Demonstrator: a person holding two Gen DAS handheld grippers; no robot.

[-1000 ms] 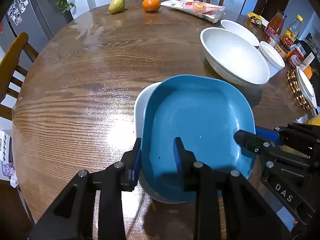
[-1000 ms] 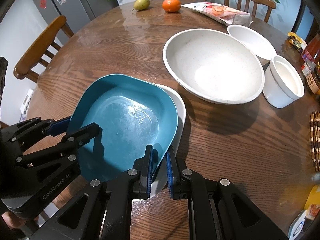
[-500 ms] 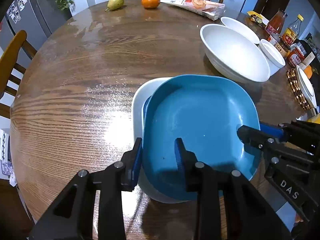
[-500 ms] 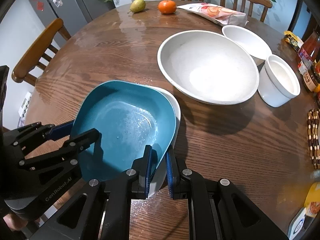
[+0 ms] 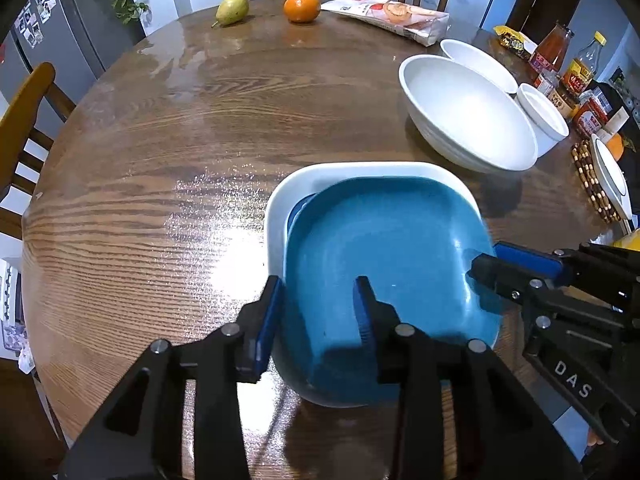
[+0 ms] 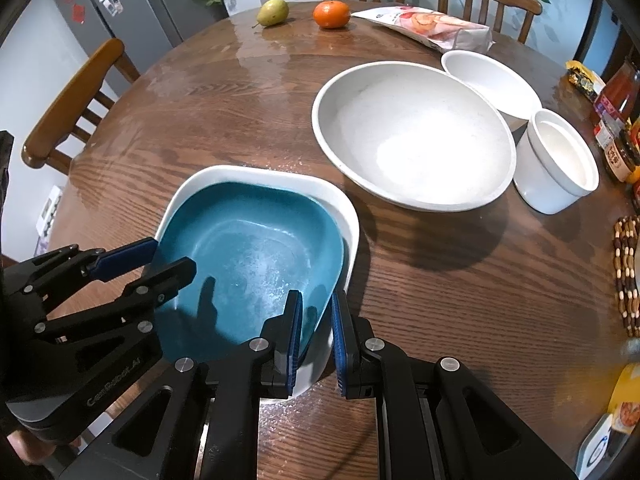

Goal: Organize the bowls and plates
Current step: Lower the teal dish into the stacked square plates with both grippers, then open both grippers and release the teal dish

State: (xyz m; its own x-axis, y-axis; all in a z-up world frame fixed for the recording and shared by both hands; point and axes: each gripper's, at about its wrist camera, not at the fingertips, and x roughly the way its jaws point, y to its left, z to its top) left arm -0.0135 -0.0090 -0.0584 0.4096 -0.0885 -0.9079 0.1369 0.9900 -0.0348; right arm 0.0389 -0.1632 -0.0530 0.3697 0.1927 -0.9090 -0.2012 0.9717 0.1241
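Observation:
A blue square plate rests tilted inside a white square dish on the round wooden table. My left gripper straddles the blue plate's near-left rim with its jaws apart; it also shows at the left in the right wrist view. My right gripper is shut on the blue plate's right rim, and shows at the right in the left wrist view.
A large white bowl, a shallow white bowl and a small white pot stand to the right. A pear, an orange and a snack bag lie at the far edge. Bottles and a beaded mat are at the right.
The blue plate has come down and shifted right into the white dish, whose far rim now shows fully. Both grippers stayed at its rim.

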